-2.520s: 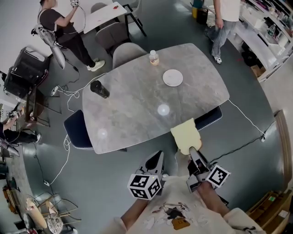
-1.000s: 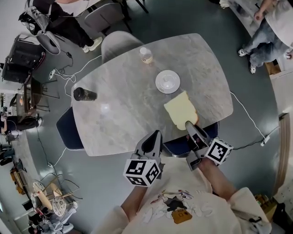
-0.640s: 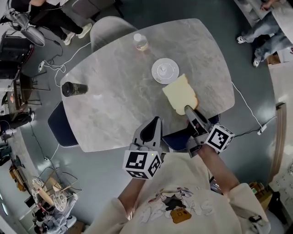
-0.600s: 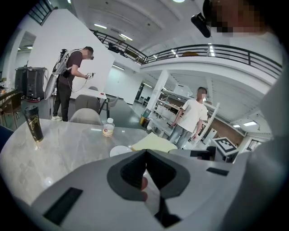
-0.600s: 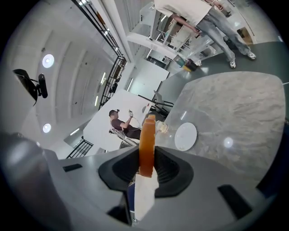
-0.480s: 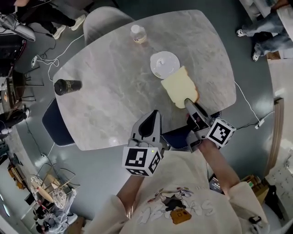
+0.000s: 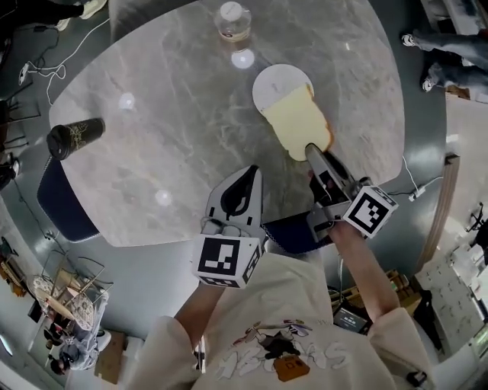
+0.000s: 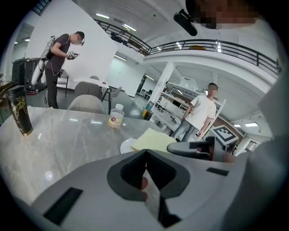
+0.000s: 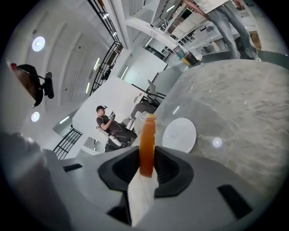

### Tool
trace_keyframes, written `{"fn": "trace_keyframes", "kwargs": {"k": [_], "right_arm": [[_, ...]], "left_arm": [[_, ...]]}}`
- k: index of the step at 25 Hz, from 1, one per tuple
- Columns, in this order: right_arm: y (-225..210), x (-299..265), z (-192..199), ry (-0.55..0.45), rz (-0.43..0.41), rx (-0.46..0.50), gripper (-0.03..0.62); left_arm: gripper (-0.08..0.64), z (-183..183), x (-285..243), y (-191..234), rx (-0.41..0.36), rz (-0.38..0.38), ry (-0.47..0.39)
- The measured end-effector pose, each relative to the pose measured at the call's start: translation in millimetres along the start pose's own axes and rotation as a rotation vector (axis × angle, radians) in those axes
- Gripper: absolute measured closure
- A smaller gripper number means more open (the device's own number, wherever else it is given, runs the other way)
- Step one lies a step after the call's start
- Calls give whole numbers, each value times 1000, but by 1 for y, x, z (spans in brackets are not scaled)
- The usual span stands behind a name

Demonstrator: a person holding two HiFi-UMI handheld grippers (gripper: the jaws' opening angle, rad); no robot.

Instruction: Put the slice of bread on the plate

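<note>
The pale yellow slice of bread (image 7: 296, 122) with a brown crust hangs over the grey marble table (image 7: 175, 129), my right gripper (image 7: 313, 151) shut on its near edge. Its far end overlaps the near side of the white plate (image 7: 276, 78). In the right gripper view the bread (image 9: 147, 143) stands edge-on between the jaws, with the plate (image 9: 179, 134) just beyond and to the right. My left gripper (image 7: 250, 172) hovers at the table's near edge, jaws together and empty. In the left gripper view the bread (image 8: 152, 139) covers part of the plate (image 8: 127, 145).
A small clear bottle (image 7: 232, 19) stands beyond the plate. A black tumbler (image 7: 74, 137) stands at the table's left. Dark blue chairs sit at the left edge (image 7: 61, 199) and under the near edge (image 7: 291, 231). People stand further off (image 8: 198, 115).
Both grippers have moved forward and down over the table's near edge. The bread has travelled with the right gripper from short of the plate to overlapping it.
</note>
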State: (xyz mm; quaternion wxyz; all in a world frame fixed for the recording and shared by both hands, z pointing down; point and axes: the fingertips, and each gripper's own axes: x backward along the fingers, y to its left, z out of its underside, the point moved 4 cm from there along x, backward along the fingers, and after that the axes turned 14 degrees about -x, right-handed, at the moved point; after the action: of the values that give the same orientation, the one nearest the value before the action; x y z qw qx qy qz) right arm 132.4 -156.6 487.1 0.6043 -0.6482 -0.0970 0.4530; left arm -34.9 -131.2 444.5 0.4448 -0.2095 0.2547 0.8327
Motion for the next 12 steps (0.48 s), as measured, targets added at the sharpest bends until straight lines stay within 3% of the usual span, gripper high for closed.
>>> {"fn": "trace_keyframes", "kwargs": {"k": [8, 12], "right_arm": [[-25, -51, -12, 32, 22, -7, 497], [-34, -74, -13, 62, 13, -26, 497]], "left_arm": [[551, 11, -34, 30, 26, -16, -21], [551, 34, -44, 41, 65, -31, 23]]}}
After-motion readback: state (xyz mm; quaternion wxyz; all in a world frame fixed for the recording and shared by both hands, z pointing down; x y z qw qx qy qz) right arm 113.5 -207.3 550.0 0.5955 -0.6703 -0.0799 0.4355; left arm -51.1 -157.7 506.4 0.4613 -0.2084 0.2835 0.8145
